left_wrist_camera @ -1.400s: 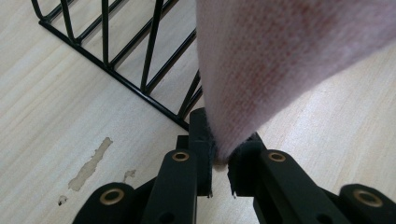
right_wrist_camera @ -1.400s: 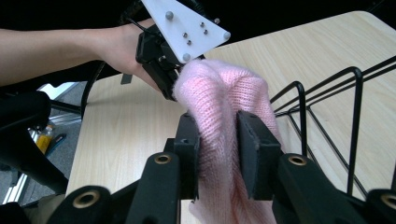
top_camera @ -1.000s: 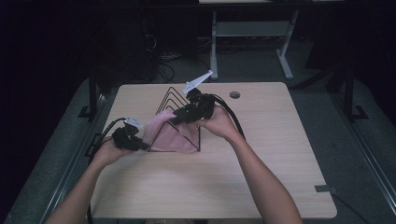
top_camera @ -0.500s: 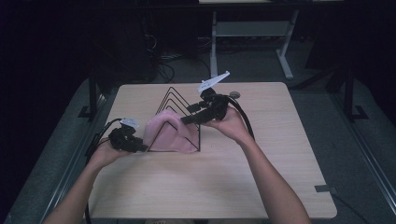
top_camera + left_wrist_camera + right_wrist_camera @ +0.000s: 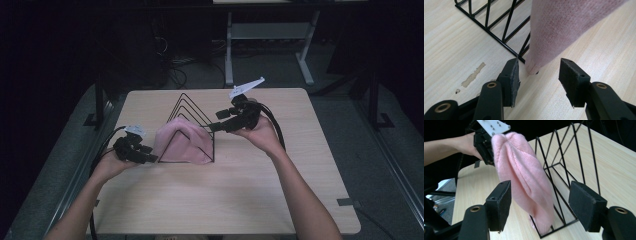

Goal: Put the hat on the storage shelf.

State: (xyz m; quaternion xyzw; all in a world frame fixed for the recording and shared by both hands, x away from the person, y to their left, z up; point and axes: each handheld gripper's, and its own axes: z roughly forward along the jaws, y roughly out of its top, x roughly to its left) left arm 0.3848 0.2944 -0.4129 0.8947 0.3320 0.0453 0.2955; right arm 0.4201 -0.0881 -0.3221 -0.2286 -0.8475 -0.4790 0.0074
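Observation:
A pink knitted cloth [image 5: 182, 142] hangs draped over the front triangle of a black wire rack [image 5: 187, 102] in the middle of the table. My left gripper [image 5: 152, 159] sits at the cloth's lower left corner. Its jaws have just been opening, and in the left gripper view [image 5: 539, 72] the cloth's tip [image 5: 564, 27] hangs between the pads without touching them. My right gripper [image 5: 215, 127] is just right of the rack, pointing at it. Its jaws have also just been opening, with nothing gripped [image 5: 540, 200]. The cloth [image 5: 524, 177] and rack wires [image 5: 574, 152] lie beyond them.
The wooden table [image 5: 240, 200] has bare room in front and to the right. A pale scuff [image 5: 472, 75] marks the wood near the left jaws. A strip of grey tape [image 5: 345, 202] sits at the right front edge. A desk frame [image 5: 265, 35] stands behind.
Both grippers have let go of the cloth. The right one has drawn back to the right, clear of the rack. The cloth now hangs on the front triangle. The left hand stayed put.

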